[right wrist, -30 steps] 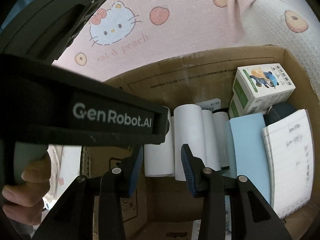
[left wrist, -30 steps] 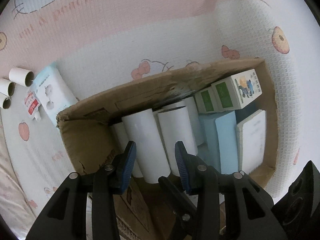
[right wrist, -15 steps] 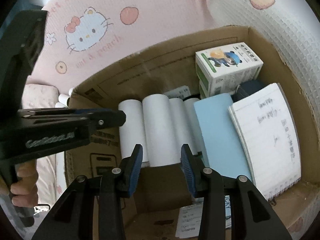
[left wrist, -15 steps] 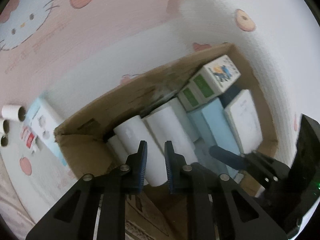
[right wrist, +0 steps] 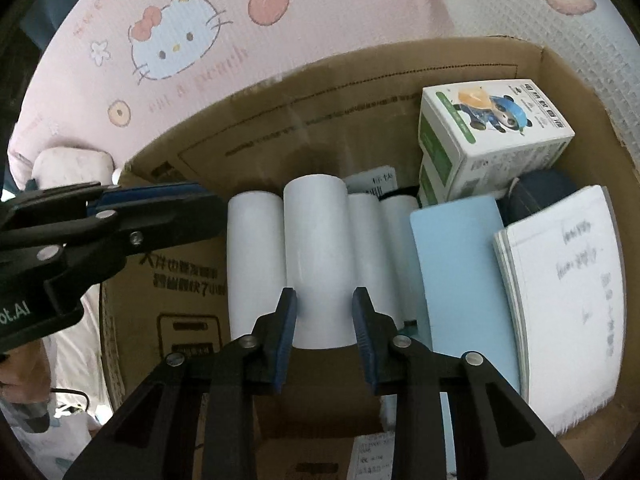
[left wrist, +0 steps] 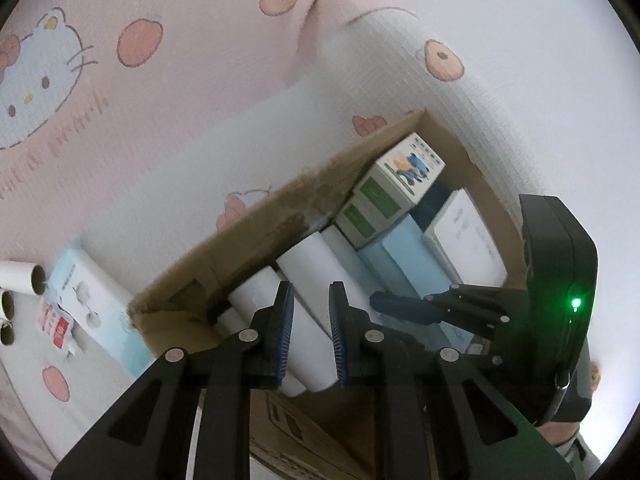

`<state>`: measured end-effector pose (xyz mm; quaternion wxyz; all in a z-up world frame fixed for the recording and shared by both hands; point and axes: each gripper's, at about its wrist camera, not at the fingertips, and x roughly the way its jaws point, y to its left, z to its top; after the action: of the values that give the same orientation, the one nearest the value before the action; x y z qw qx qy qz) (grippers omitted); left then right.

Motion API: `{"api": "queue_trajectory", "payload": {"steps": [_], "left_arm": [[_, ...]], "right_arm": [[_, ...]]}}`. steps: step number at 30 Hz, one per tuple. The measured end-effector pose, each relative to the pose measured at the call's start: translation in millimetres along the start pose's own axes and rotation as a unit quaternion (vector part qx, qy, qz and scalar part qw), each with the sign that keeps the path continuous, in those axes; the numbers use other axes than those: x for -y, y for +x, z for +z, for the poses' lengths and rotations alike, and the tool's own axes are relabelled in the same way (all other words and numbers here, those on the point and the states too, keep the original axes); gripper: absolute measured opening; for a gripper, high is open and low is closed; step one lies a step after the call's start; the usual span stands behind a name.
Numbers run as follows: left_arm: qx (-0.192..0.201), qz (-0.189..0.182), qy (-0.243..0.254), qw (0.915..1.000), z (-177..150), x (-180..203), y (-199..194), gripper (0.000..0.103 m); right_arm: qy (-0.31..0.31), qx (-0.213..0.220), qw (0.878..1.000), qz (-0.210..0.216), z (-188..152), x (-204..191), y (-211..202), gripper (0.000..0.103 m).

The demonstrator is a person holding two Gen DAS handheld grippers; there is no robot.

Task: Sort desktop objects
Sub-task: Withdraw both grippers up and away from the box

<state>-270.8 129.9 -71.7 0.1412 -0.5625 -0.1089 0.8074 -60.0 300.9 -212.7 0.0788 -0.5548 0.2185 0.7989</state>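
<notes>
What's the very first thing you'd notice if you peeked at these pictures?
The fat white roll lying in the cardboard box, with the right gripper closing around its near end. Next, the panda carton stacked in the box's far right corner, and the pink cat-print cloth behind the box.

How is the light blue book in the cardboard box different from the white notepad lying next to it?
The light blue book has a plain, unmarked cover, while the white notepad shows handwritten lines. The notepad's edge shows stacked pages; the book shows only a smooth face. The book lies next to the white rolls, whereas the notepad lies against the wall of the cardboard box. Both are flat, rectangular, lie side by side and are untouched by either gripper.
</notes>
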Motion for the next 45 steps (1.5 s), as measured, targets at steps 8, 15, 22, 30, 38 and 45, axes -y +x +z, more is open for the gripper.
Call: {"api": "queue_trajectory", "payload": {"steps": [8,15,22,30,38,45], "left_arm": [[0.024,0.012,-0.008,0.9996,-0.8,-3.9,3.5,0.035],[0.085,0.018,0.008,0.9962,-16.3,7.7,-32.7,0.048],[0.142,0.044,0.027,0.9885,-55.2,17.1,-82.9,0.059],[0.127,0.068,0.041,0.9887,-97.8,19.3,-117.6,0.071],[0.105,0.105,0.061,0.9871,-121.1,27.7,-122.6,0.078],[0.101,0.111,0.075,0.9859,-132.1,34.8,-121.5,0.078]], "right_arm": [[0.003,0.001,1.0,-0.004,4.0,-4.4,-6.1,0.026],[-0.011,0.054,0.997,-0.055,-8.2,-33.6,-52.0,0.026],[-0.033,0.093,0.988,-0.12,-43.0,-53.5,-98.5,0.026],[-0.061,0.12,0.973,-0.189,-75.8,-97.3,-126.0,0.058],[-0.086,0.137,0.953,-0.258,-98.0,-126.3,-140.3,0.072],[-0.07,0.145,0.943,-0.29,-115.3,-133.7,-152.4,0.073]]}}
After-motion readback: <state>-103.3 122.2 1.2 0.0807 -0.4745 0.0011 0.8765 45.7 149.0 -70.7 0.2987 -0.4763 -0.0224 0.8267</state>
